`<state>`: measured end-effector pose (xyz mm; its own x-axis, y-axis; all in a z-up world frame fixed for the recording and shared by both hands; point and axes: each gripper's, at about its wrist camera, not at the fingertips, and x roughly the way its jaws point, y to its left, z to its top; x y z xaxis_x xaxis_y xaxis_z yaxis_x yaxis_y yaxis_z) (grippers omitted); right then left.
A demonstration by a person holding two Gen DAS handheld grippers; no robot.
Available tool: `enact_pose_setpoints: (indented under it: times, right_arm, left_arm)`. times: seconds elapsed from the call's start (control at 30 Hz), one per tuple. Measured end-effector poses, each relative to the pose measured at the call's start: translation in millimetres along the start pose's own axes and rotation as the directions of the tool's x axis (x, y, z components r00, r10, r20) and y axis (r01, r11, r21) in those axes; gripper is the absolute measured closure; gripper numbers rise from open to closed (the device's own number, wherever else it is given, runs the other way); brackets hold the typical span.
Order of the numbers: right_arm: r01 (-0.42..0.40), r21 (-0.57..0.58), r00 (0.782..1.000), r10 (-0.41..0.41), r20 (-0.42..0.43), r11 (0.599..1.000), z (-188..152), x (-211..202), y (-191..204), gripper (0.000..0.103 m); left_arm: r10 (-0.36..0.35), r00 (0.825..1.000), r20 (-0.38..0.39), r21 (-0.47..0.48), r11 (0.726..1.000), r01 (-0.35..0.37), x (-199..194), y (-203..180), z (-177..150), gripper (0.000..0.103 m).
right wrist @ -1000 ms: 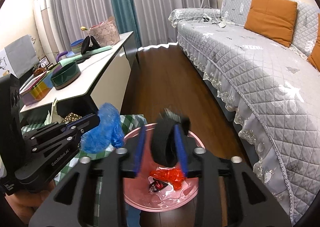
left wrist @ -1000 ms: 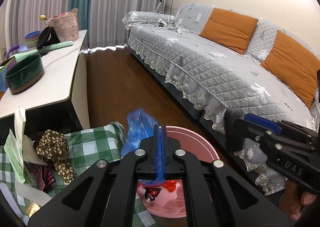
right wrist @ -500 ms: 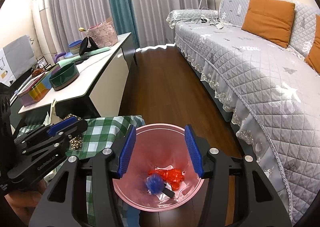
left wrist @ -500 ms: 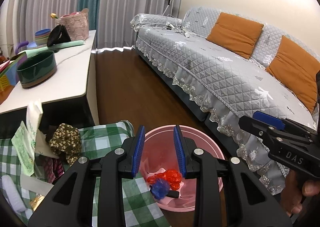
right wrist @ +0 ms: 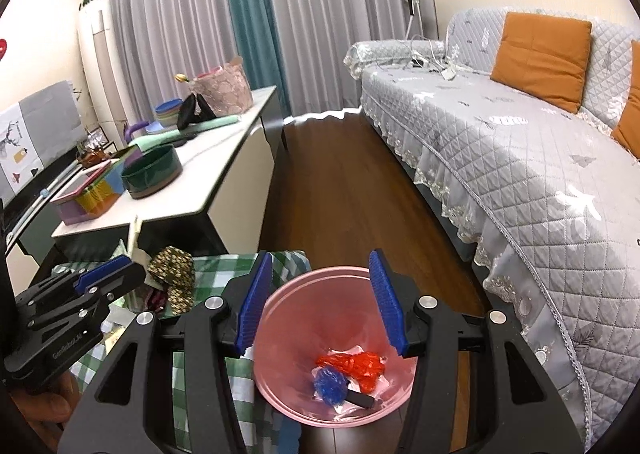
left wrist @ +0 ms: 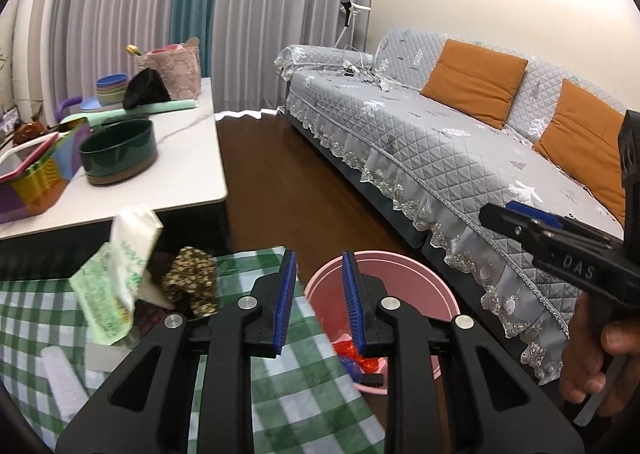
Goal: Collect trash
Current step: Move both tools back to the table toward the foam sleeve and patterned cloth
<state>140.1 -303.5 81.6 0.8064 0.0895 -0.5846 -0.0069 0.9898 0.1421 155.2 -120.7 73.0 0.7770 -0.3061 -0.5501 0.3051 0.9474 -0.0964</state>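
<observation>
- Beside the grey quilted sofa (right wrist: pixel 520 158), a round pink plastic bin (right wrist: pixel 304 318) stands on the floor against the green checked cloth (left wrist: pixel 280 386).
- Right gripper (right wrist: pixel 320 298) hangs half open above the bin, holding nothing.
- Left gripper (left wrist: pixel 316 298), jaws just narrowed slightly, is empty over the cloth's edge.
- Red wrapper (right wrist: pixel 356 366), blue wad (right wrist: pixel 330 384) and a small black piece lie in the bin.
</observation>
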Motion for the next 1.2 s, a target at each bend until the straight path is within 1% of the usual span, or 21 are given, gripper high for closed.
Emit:
enact_pose_setpoints:
  times: [0.2, 0.4, 0.5, 0.53, 0.67, 0.8, 0.87, 0.93, 1.07, 1.2]
  right_arm:
    - [-0.020, -0.022, 0.999, 0.021, 0.025, 1.000, 2, -7, 23, 0.052]
    - [-0.034, -0.051, 0.999, 0.036, 0.040, 0.998, 2, -8, 47, 0.053]
    - [-0.038, -0.078, 0.998, 0.041, 0.041, 0.996, -1, -4, 61, 0.055]
    - [-0.038, -0.086, 0.998, 0.042, 0.041, 0.996, -2, -3, 66, 0.057]
    - [-0.045, -0.103, 0.998, 0.050, 0.040, 0.994, -6, 1, 80, 0.061]
    - [-0.054, -0.120, 0.997, 0.059, 0.040, 0.991, -10, 6, 92, 0.067]
    - [-0.062, -0.125, 0.997, 0.067, 0.041, 0.990, -11, 8, 97, 0.075]
    - [-0.073, -0.124, 0.996, 0.078, 0.037, 0.990, -12, 13, 101, 0.078]
    - [-0.097, -0.113, 0.995, 0.100, 0.016, 0.989, -15, 27, 111, 0.078]
    - [-0.132, -0.100, 0.991, 0.129, -0.036, 0.986, -21, 49, 126, 0.078]
  left_arm:
    - [0.030, 0.999, 0.019, 0.003, 1.000, -0.030, -29, 22, 0, 0.080]
    - [0.069, 0.996, 0.047, -0.025, 0.997, -0.068, -56, 53, 0, 0.080]
    - [0.100, 0.994, 0.053, -0.046, 0.994, -0.098, -68, 72, -10, 0.080]
    - [0.113, 0.992, 0.052, -0.051, 0.993, -0.110, -70, 78, -14, 0.080]
    - [0.155, 0.987, 0.037, -0.087, 0.985, -0.151, -72, 103, -36, 0.080]
    - [0.190, 0.982, 0.015, -0.158, 0.970, -0.185, -69, 129, -55, 0.083]
    - [0.203, 0.979, 0.007, -0.190, 0.962, -0.198, -67, 140, -61, 0.083]
    - [0.216, 0.976, -0.004, -0.207, 0.955, -0.212, -66, 150, -68, 0.083]
    - [0.247, 0.969, -0.027, -0.249, 0.937, -0.246, -66, 168, -81, 0.083]
    - [0.277, 0.959, -0.065, -0.295, 0.912, -0.284, -63, 190, -94, 0.083]
